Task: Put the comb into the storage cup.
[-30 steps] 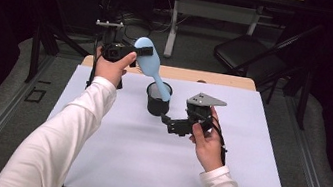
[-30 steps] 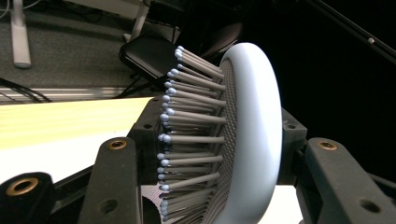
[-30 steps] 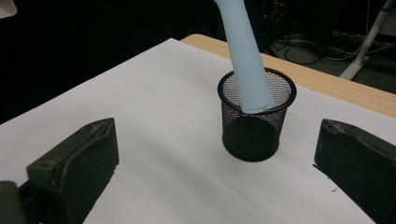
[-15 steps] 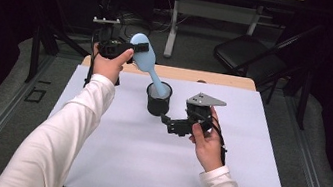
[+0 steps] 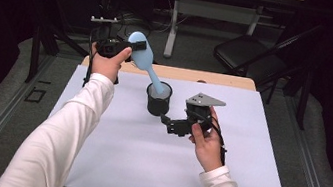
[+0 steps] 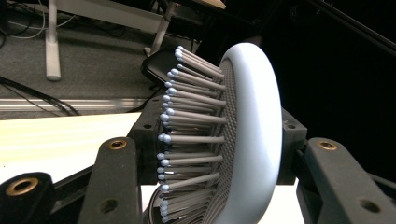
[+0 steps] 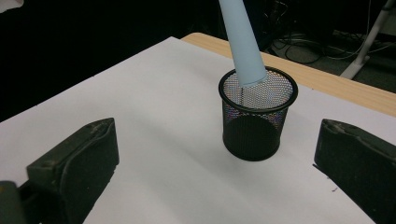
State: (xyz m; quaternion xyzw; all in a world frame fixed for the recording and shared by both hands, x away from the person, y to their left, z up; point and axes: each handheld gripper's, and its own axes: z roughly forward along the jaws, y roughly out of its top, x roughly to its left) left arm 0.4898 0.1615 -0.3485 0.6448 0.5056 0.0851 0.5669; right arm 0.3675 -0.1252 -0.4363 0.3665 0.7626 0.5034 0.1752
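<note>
Around the mesh cup (image 5: 158, 103) the white desk (image 5: 110, 150) lies bare on every side. The brush handle (image 5: 154, 78) slants into the cup's mouth, blocking entry from above.

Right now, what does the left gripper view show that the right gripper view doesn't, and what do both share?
Left gripper view: the hairbrush's head with its bristles, clamped in the left gripper.

Right gripper view: the black mesh cup standing on the white sheet, the brush handle's tip just inside its rim, and the open right gripper facing the cup with nothing in it.

Both: the same light blue hairbrush and the wooden table edge.
</note>
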